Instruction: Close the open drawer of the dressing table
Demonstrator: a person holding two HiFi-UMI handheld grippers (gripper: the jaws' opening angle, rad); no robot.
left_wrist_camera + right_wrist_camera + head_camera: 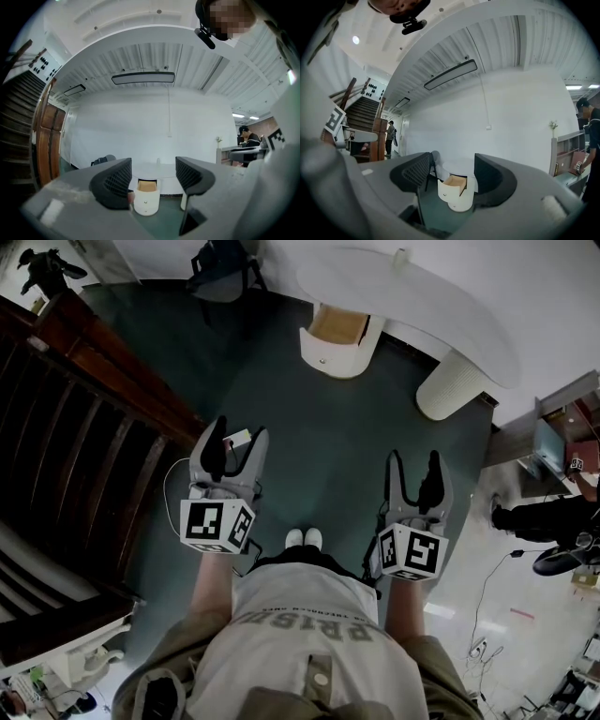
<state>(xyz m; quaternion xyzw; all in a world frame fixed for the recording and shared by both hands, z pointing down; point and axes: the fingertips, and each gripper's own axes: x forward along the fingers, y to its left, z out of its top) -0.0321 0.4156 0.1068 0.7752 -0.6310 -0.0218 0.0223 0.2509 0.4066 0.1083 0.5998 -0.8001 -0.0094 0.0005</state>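
Observation:
The white dressing table [412, 306] stands ahead across the dark green floor. Its drawer [336, 338] is pulled out, with a cream rounded front, a small knob and a wooden inside. In the head view my left gripper [234, 437] and right gripper [413, 460] are held side by side, well short of the table, both pointing towards it. Both are open with nothing between the fingers. The left gripper view frames the drawer [146, 197] between the open left gripper [153, 176]. In the right gripper view the drawer [454, 187] shows between the open right gripper [452, 176].
A dark wooden staircase [84, 427] runs along the left. A dark chair [220, 273] stands beside the table at the back. The table's ribbed white leg [450, 385] is right of the drawer. A person [548, 517] and cables are on the pale floor at the right.

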